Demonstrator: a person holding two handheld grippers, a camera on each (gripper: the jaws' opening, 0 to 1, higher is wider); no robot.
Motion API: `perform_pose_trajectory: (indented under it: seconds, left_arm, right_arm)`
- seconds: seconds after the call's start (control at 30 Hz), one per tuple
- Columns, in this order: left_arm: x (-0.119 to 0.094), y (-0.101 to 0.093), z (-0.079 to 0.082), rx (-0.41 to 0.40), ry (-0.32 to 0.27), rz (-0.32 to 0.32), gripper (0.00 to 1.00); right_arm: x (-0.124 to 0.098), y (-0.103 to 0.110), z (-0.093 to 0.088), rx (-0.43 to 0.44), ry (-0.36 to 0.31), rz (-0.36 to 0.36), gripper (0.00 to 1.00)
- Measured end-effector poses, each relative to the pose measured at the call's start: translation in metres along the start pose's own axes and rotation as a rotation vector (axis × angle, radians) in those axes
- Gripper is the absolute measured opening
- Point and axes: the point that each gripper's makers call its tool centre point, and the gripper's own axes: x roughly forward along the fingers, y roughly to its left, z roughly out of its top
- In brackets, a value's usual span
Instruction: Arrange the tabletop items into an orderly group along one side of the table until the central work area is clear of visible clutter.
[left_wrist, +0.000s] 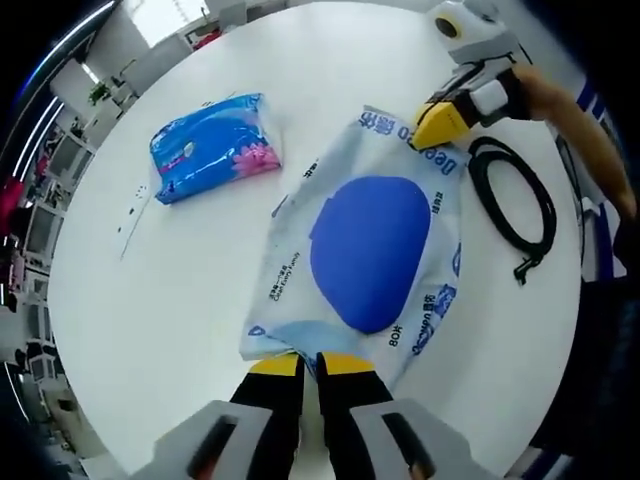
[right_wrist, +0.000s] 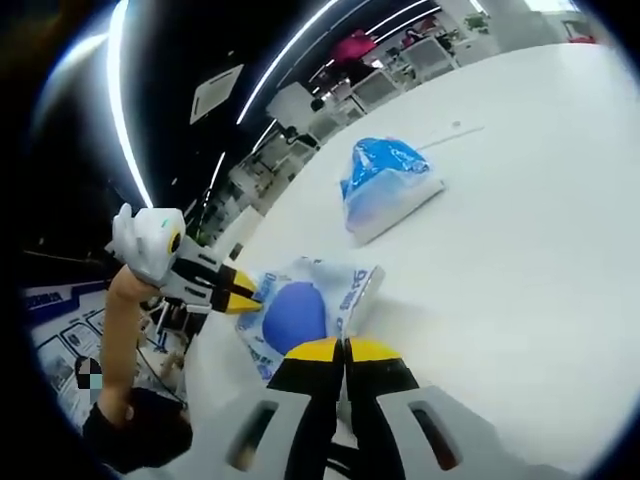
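Note:
A white wet-wipes pack (left_wrist: 372, 250) with a big blue oval lid lies across the middle of the round white table (left_wrist: 150, 310). My left gripper (left_wrist: 310, 362) is shut on its near edge. At the opposite end my right gripper (left_wrist: 432, 125) pinches the far corner. In the right gripper view the same wipes pack (right_wrist: 295, 312) sits just past my right gripper (right_wrist: 345, 348), whose yellow tips are shut on its edge, while the left gripper (right_wrist: 243, 292) clamps the other side. A blue tissue pack (left_wrist: 215, 145) lies apart on the table, and this tissue pack (right_wrist: 385, 185) is also further off in the right gripper view.
A coiled black cable (left_wrist: 540, 205) rests on the table right of the wipes pack, close to the edge. A person's arm (left_wrist: 590, 130) reaches in behind the right gripper. Bare tabletop (right_wrist: 520, 250) spreads around the tissue pack. Office desks stand beyond the table's rim.

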Motion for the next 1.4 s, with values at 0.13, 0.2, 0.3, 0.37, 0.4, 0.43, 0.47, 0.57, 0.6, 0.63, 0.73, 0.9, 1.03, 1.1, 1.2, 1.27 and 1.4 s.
perform_pose_trajectory:
  seconds: [0.13,0.2,0.3,0.37,0.4,0.43,0.47,0.57,0.6,0.63,0.73,0.9,1.03,1.1,1.2,1.27,1.4]
  left_arm:
    - [0.001,0.000,0.000,0.010,0.011,0.007,0.04]
    - [0.001,0.000,-0.001,0.013,0.013,0.010,0.04]
    - [0.003,0.005,0.000,0.009,0.013,0.012,0.05]
    - [0.002,0.005,0.000,0.017,0.015,0.021,0.06]
    - [0.002,0.003,-0.001,0.017,0.015,0.026,0.07]
    - [0.002,0.002,-0.001,0.021,0.017,0.027,0.07]
    - [0.002,0.000,-0.002,0.027,0.022,0.028,0.07]
    - [0.001,0.002,0.000,0.032,0.024,0.031,0.09]
    - [0.001,0.003,0.000,0.034,0.024,0.031,0.09]
    - [0.002,0.005,0.001,0.036,0.025,0.030,0.09]
    - [0.002,0.008,0.002,0.040,0.024,0.032,0.11]
    - [-0.001,0.009,0.000,0.050,0.024,0.035,0.13]
    - [-0.005,0.004,-0.001,0.055,0.018,0.039,0.15]
    - [-0.007,0.001,-0.002,0.057,0.014,0.039,0.14]
    - [-0.012,0.007,0.000,0.056,0.001,0.045,0.15]
    - [-0.015,0.010,0.000,0.053,-0.006,0.051,0.16]
    - [-0.020,0.009,0.000,0.057,-0.023,0.066,0.22]
  right_arm:
    - [0.001,-0.002,0.001,-0.005,-0.001,-0.001,0.00]
    - [0.001,-0.003,0.003,-0.008,-0.003,-0.001,0.00]
    - [0.001,-0.002,0.003,-0.029,-0.004,0.002,0.00]
    - [0.000,-0.002,0.001,-0.060,0.003,0.003,0.01]
    - [0.000,-0.001,0.001,-0.059,0.004,0.005,0.02]
    - [0.000,-0.001,0.001,-0.061,0.001,0.007,0.02]
    - [-0.001,-0.001,0.001,-0.063,0.000,0.007,0.04]
    - [-0.002,-0.001,0.003,-0.089,-0.005,-0.003,0.06]
    - [-0.003,-0.001,0.004,-0.100,-0.005,-0.007,0.06]
    - [-0.003,-0.001,0.005,-0.109,-0.006,-0.008,0.08]
    - [-0.004,0.001,0.006,-0.132,-0.010,-0.013,0.10]
    - [-0.005,-0.001,0.014,-0.189,-0.013,-0.042,0.12]
    - [-0.008,-0.001,0.014,-0.219,-0.021,-0.071,0.15]
    - [-0.009,0.000,0.014,-0.236,-0.022,-0.079,0.15]
    - [-0.012,0.003,0.014,-0.242,-0.028,-0.081,0.18]
    - [-0.014,0.004,0.015,-0.254,-0.032,-0.092,0.20]
    - [-0.015,0.004,0.020,-0.274,-0.032,-0.102,0.27]
